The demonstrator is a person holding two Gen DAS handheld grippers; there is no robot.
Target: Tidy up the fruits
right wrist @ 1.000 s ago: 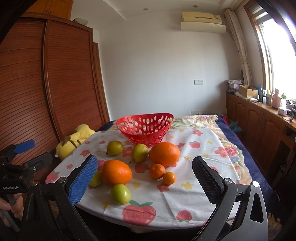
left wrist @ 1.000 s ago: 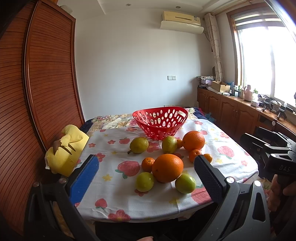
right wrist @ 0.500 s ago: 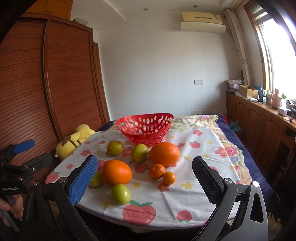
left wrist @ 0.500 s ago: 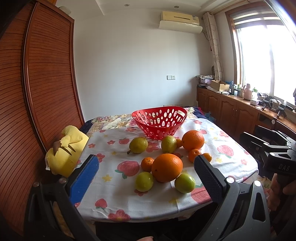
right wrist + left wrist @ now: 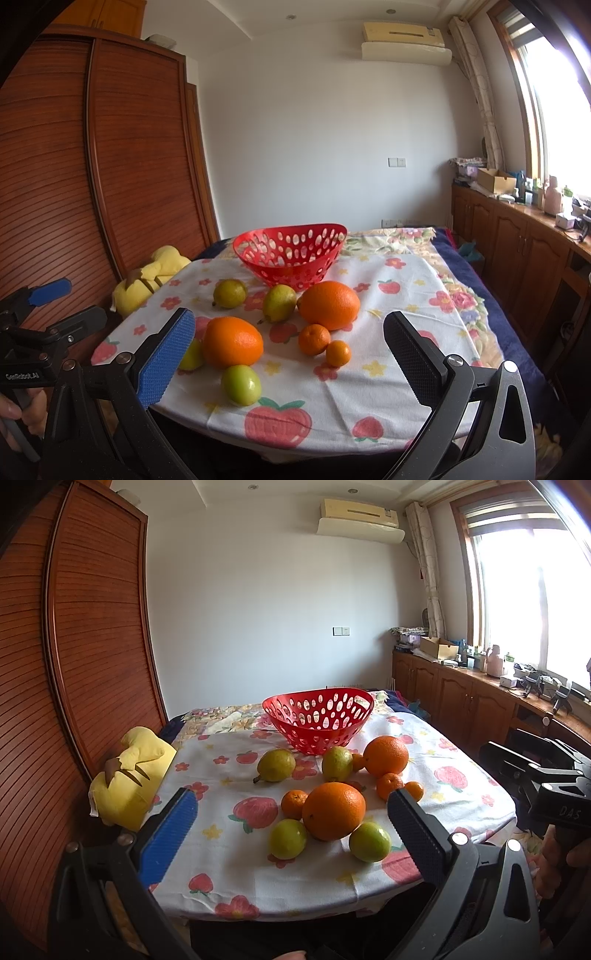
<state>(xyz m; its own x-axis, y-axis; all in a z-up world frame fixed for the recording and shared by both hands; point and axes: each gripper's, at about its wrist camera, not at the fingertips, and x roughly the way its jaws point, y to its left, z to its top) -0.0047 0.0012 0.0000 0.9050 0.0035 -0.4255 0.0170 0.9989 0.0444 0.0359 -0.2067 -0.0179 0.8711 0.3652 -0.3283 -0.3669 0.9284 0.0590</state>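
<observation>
A red perforated basket [image 5: 318, 720] [image 5: 290, 253] stands empty at the far side of a table under a fruit-print cloth [image 5: 229, 853]. In front of it lie two big oranges [image 5: 333, 810] [image 5: 386, 755], several small mandarins [image 5: 293, 804], two pears [image 5: 276, 765] [image 5: 336, 763] and two green round fruits [image 5: 287, 839] [image 5: 369, 842]. My left gripper [image 5: 291, 834] is open, held before the table's near edge with nothing between its fingers. My right gripper [image 5: 288, 354] is open too, off the near right corner, and holds nothing.
A yellow plush toy [image 5: 133, 775] lies at the table's left edge against a wooden slatted wardrobe [image 5: 74, 664]. Wooden cabinets [image 5: 461, 698] with clutter run under the window on the right. A hand [image 5: 14, 417] holds the left gripper's handle in the right wrist view.
</observation>
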